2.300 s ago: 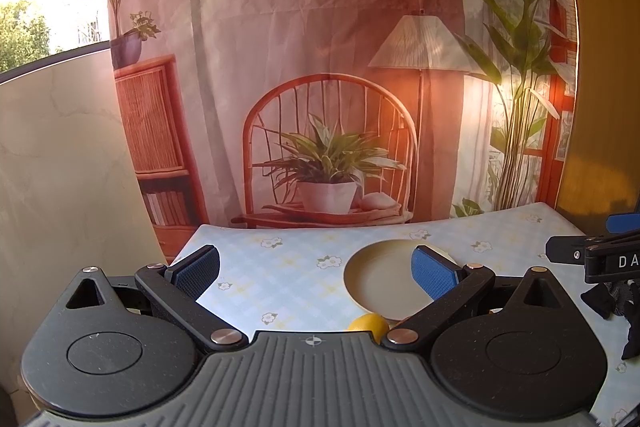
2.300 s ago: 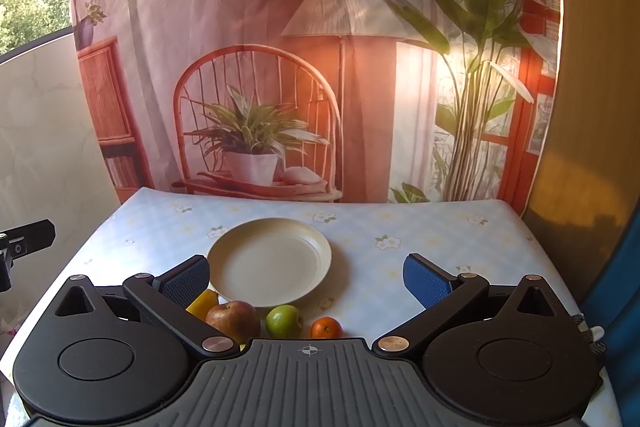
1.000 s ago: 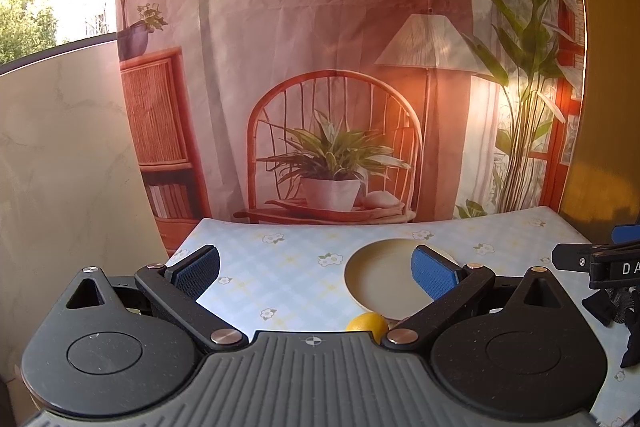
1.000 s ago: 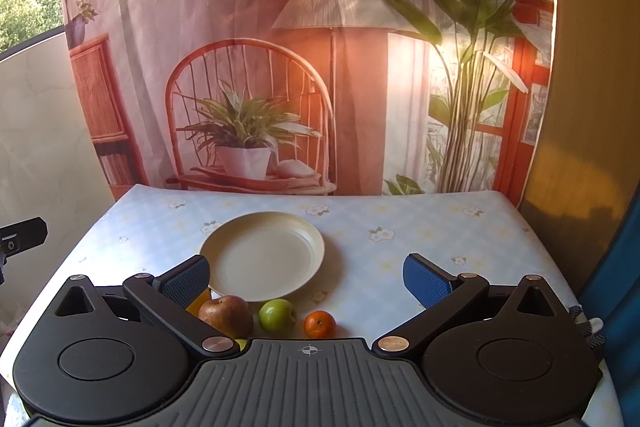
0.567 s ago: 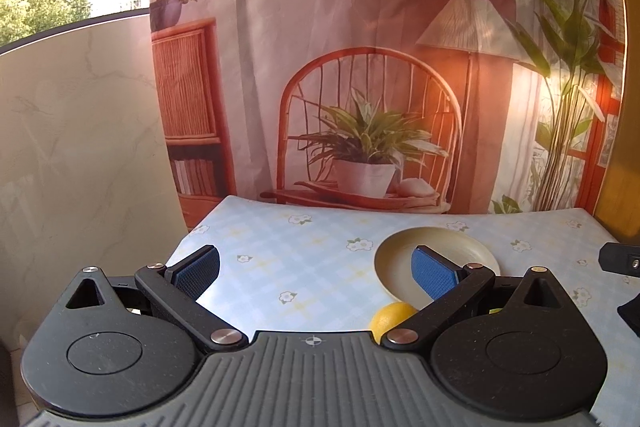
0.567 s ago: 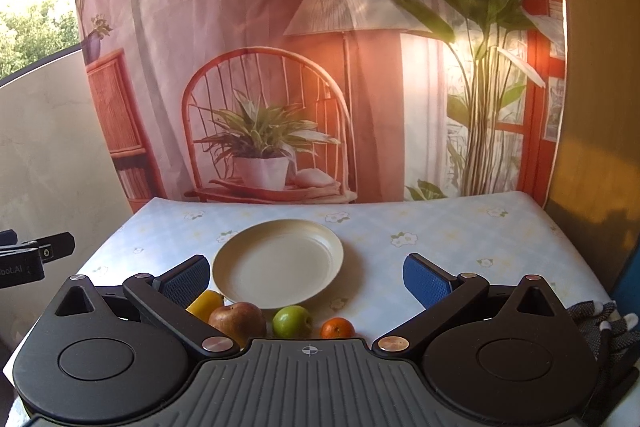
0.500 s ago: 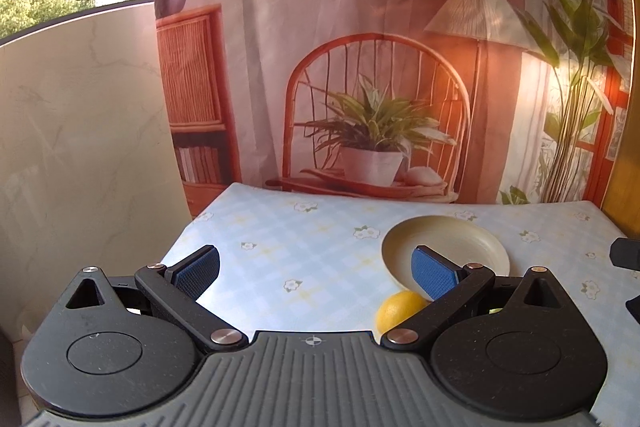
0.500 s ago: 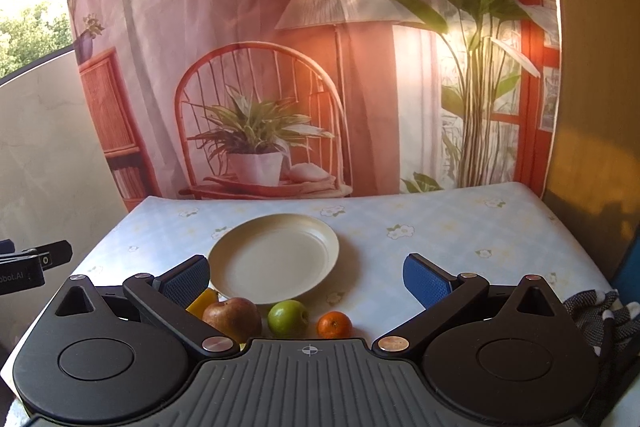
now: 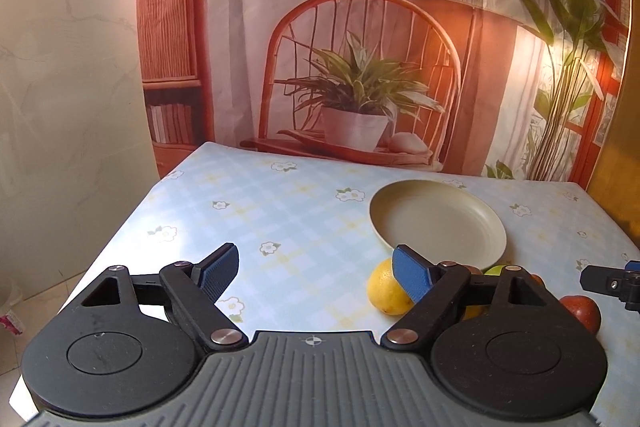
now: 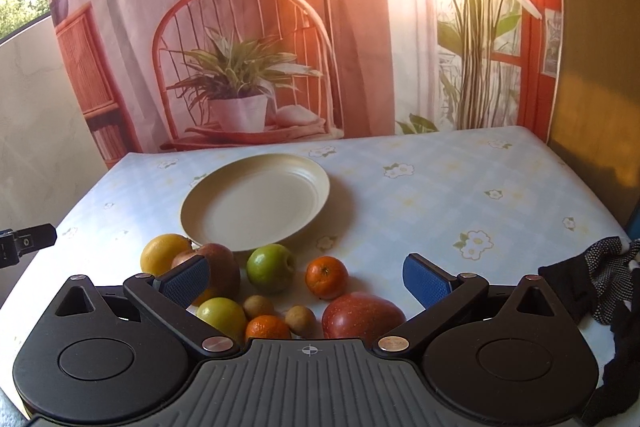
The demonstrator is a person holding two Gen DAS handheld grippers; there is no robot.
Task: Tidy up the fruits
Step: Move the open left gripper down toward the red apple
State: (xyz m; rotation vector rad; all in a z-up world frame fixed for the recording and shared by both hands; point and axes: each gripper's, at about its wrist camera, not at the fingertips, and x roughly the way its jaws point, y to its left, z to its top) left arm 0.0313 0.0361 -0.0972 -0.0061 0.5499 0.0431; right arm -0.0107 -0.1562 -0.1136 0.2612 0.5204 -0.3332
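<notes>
A cream plate (image 10: pixel 256 203) sits empty on the checked tablecloth. Several fruits lie in front of it: a lemon (image 10: pixel 164 253), a red apple (image 10: pixel 222 267), a green apple (image 10: pixel 271 267), a tangerine (image 10: pixel 326 277), a large red fruit (image 10: pixel 362 315) and small brown ones (image 10: pixel 300 317). My right gripper (image 10: pixel 306 279) hangs open just above this pile, holding nothing. My left gripper (image 9: pixel 316 271) is to the left of the fruit. Its jaws are closing with only bare cloth between them. The lemon (image 9: pixel 386 287) lies just beyond its right finger (image 9: pixel 412 277), below the plate (image 9: pixel 436 219).
A black dotted glove (image 10: pixel 592 283) lies at the table's right edge. A printed backdrop hangs behind the table's far edge. The table's left edge (image 9: pixel 132 227) drops to a tiled floor. A brown wall stands on the right.
Both grippers have sunk toward the table, so the fruit pile looks larger and more of it shows. The left gripper's fingers stand closer together than before.
</notes>
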